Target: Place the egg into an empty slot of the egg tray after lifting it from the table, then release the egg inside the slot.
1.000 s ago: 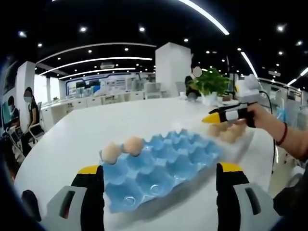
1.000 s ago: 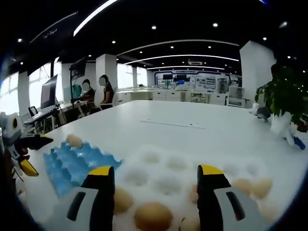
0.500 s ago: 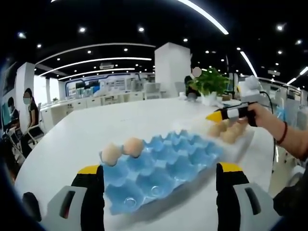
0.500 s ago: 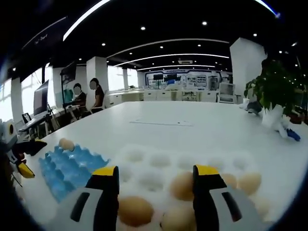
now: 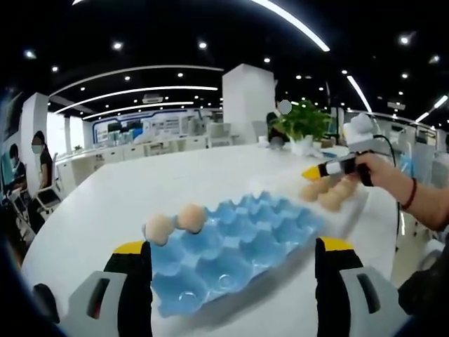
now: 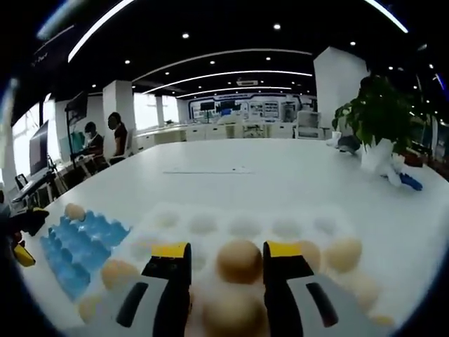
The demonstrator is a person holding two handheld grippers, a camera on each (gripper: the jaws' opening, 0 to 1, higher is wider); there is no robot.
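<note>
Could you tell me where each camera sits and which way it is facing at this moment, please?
Left gripper view: rides the left gripper, facing the blue egg tray with two eggs; a hand holds the right gripper beyond.
Right gripper view: rides the right gripper, low over the white tray, jaws flanking an egg.
Shared: the blue egg tray, the white table and the potted plant.

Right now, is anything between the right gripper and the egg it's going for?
Nothing visible. The egg sits in the white tray directly between the jaws of the right gripper, which flank it closely. Other eggs lie beside it, none in front.
</note>
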